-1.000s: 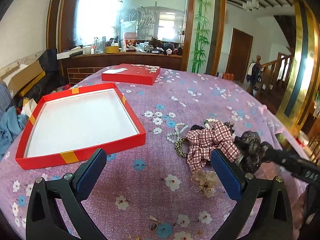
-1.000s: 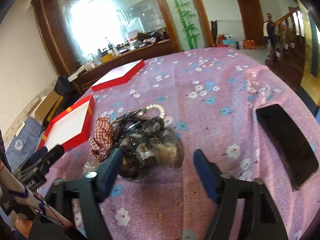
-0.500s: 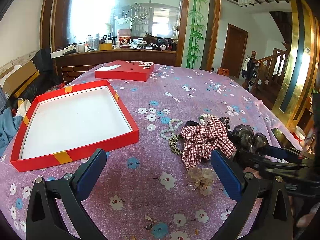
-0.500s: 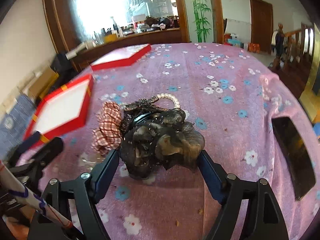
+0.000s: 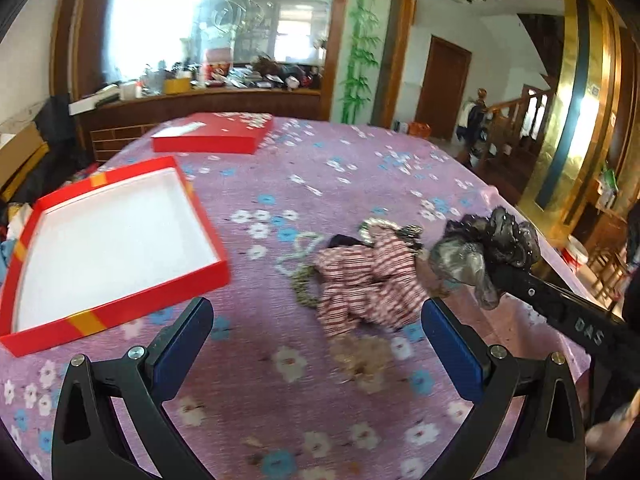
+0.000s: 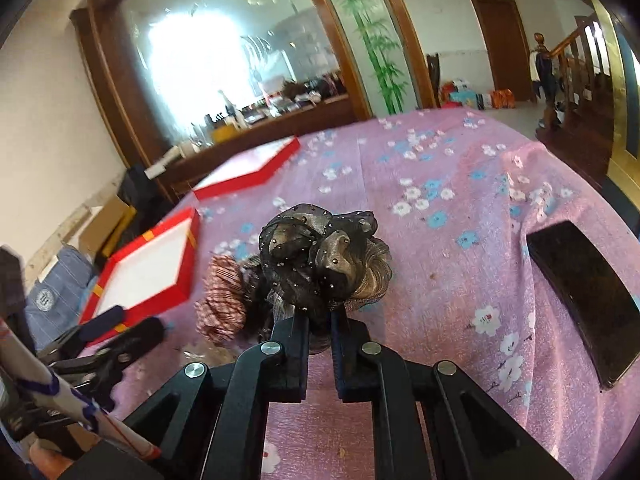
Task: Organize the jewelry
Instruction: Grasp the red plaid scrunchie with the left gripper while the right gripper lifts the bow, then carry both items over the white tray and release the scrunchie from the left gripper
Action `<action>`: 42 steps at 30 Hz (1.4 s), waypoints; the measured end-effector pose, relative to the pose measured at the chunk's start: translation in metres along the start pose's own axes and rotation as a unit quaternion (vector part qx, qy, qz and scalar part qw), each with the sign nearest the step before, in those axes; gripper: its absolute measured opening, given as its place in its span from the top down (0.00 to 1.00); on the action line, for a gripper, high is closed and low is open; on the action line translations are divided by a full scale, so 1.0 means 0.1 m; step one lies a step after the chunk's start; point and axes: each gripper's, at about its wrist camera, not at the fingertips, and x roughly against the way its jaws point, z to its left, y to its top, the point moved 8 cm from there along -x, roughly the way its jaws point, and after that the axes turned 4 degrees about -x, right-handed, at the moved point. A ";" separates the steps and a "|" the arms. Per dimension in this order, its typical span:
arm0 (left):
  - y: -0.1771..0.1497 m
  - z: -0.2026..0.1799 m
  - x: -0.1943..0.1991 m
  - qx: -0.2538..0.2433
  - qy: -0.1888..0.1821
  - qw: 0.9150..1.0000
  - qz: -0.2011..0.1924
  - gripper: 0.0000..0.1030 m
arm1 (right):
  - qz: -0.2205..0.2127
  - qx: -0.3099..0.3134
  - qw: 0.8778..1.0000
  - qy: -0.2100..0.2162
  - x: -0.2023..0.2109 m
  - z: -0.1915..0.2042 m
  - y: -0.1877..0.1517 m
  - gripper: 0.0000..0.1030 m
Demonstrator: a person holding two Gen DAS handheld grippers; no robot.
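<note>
Red open box [image 5: 112, 240] w/ white inside sits far left on purple floral cloth [image 5: 320, 184]. Left gripper [image 5: 316, 332] spread wide, holding nothing. Plaid scrunchie [image 5: 368, 280] lies mid-pile. Right gripper [image 6: 320, 320] clenched on dark mesh scrunchie [image 6: 320, 260], lifted above pile.

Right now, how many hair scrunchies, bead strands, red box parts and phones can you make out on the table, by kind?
Hair scrunchies: 3 (dark organza scrunchie in the right tool, plaid scrunchie, leopard scrunchie)
Bead strands: 2 (pale bead strand, pearl bracelet)
Red box parts: 2 (open tray, lid)
Phones: 1 (black phone)
Total: 8
</note>
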 end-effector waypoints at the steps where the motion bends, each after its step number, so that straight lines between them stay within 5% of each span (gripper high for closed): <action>1: 0.02 -0.07 -0.05 -0.012 -0.001 1.000 0.004 0.00 | -0.004 -0.001 1.000 0.007 0.02 0.01 0.01 0.91; 3: 0.05 -0.21 -0.13 -0.038 0.007 0.999 0.012 0.03 | -0.008 -0.007 1.000 0.016 0.05 0.01 0.01 0.90; 6: 0.07 -0.36 -0.26 -0.071 0.025 0.997 0.025 0.23 | -0.014 -0.015 1.000 0.020 0.06 -0.02 0.04 0.90; 9: 0.03 -0.40 -0.39 -0.079 0.031 0.995 0.046 0.53 | -0.018 -0.015 0.999 0.030 0.09 -0.02 0.04 0.90; 11: 0.00 -0.39 -0.45 -0.071 0.023 0.995 0.063 0.84 | -0.021 -0.015 0.999 0.034 0.11 -0.01 0.04 0.90; 17: 0.09 -0.34 -0.27 -0.050 0.007 0.998 0.041 0.90 | -0.019 -0.013 0.999 0.040 0.11 0.00 0.03 0.90; 35: 0.38 0.09 0.25 -0.024 0.033 0.999 -0.029 0.89 | -0.010 -0.017 1.000 0.016 0.12 0.00 0.06 0.90; 42: 0.45 0.50 0.39 0.008 0.051 0.998 -0.047 0.89 | -0.017 0.020 0.999 0.028 0.25 0.37 0.27 0.90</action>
